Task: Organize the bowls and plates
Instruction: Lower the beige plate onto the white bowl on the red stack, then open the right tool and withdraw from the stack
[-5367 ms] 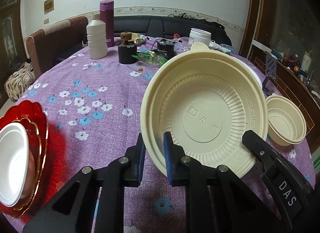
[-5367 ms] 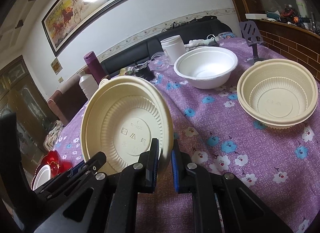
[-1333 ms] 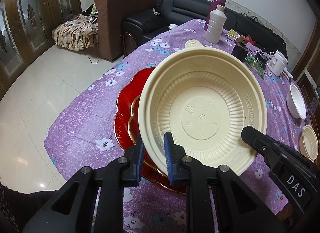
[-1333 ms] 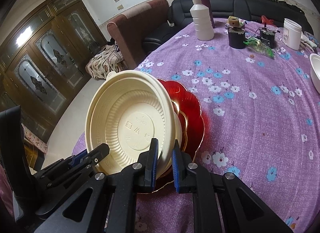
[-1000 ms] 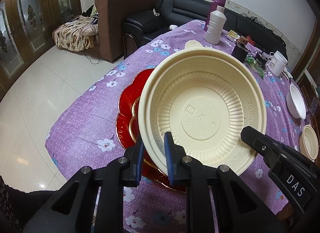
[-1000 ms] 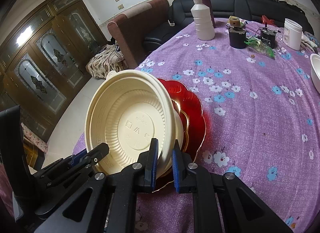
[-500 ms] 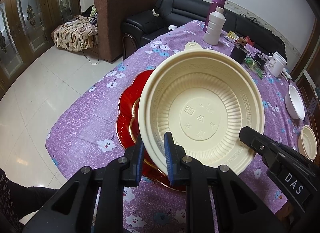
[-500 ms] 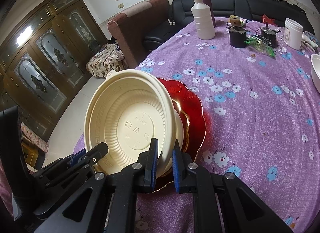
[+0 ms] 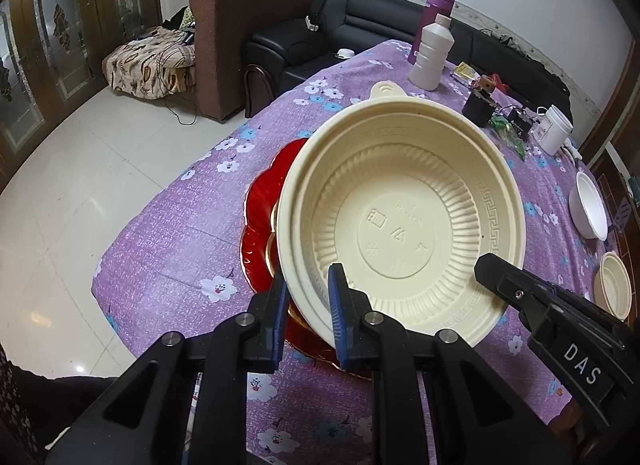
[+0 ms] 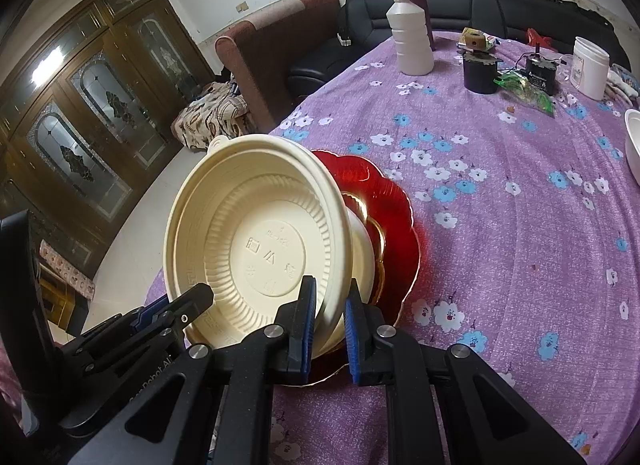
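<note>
In the left wrist view, our left gripper (image 9: 307, 307) is nearly closed, its blue pads pinching the near rim of the cream bowl (image 9: 400, 225), which tilts up so that its ribbed inside faces the camera. The bowl hangs over the red plate (image 9: 262, 225) at the near edge of the table (image 9: 192, 233) with the purple flowered cloth; the plate shows only to the left of and below the bowl. The right gripper (image 9: 486, 265) comes in from the lower right and sits on the bowl's right rim (its own pads are hidden here). Far right lie a white bowl (image 9: 588, 205) and a small cream bowl (image 9: 612, 285), well apart from us. In the right wrist view, our right gripper (image 10: 328, 313) is also almost shut, clamped on the bowl's rim, with the left gripper (image 10: 200, 297) at the lower left rim. Here the red plate (image 10: 396, 217) lies just behind and beneath the bowl, with something pale nested in it. What matters for the coming move, we judge, is that the stack sits directly below and slightly beyond the bowl, so the bowl needs levelling and lowering, both hands being equally near.
</note>
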Available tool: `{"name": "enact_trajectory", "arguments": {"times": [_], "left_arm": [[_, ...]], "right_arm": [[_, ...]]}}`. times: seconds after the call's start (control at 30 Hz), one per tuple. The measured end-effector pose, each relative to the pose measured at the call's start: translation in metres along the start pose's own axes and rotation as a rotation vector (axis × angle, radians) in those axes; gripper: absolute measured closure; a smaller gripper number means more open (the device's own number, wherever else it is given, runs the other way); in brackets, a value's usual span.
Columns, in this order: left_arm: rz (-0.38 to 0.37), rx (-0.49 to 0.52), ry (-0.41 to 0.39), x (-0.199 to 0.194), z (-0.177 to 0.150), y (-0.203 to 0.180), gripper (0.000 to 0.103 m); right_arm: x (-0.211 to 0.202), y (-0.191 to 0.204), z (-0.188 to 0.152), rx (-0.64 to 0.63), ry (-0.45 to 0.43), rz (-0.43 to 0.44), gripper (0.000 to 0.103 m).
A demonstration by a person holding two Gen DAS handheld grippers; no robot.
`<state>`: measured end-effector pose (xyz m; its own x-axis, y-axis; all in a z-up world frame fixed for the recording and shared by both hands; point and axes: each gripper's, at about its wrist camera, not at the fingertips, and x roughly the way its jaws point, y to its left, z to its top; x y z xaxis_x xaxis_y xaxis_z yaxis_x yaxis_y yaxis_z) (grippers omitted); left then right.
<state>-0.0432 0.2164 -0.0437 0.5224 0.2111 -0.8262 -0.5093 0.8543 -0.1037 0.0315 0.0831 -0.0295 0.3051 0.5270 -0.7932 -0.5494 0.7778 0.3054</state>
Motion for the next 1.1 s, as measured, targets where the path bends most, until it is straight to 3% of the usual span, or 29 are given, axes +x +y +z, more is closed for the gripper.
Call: {"name": "enact_trajectory", "arguments": {"times": [0.73, 0.8, 0.87, 0.9, 0.97, 1.1], "left_arm": [[-0.001, -0.044, 0.001, 0.000, 0.004, -0.001, 0.082], [0.003, -0.050, -0.014, -0.004, 0.004, -0.002, 0.064], [0.008, -0.058, -0.047, -0.011, 0.005, -0.004, 0.047], [0.010, -0.062, -0.066, -0.015, 0.006, -0.005, 0.041], [-0.004, -0.075, -0.118, -0.026, 0.008, -0.007, 0.039], [-0.053, -0.087, -0.202, -0.045, 0.014, -0.024, 0.025]], "right_arm": [[0.004, -0.011, 0.000, 0.033, 0.009, 0.050, 0.080], [-0.001, -0.015, 0.000, 0.045, -0.003, 0.066, 0.074], [-0.006, -0.019, 0.000, 0.059, -0.019, 0.078, 0.062], [-0.010, -0.023, 0.001, 0.072, -0.032, 0.095, 0.058], [-0.017, -0.029, 0.001, 0.088, -0.049, 0.123, 0.041], [-0.034, -0.051, 0.001, 0.128, -0.083, 0.149, 0.033]]}}
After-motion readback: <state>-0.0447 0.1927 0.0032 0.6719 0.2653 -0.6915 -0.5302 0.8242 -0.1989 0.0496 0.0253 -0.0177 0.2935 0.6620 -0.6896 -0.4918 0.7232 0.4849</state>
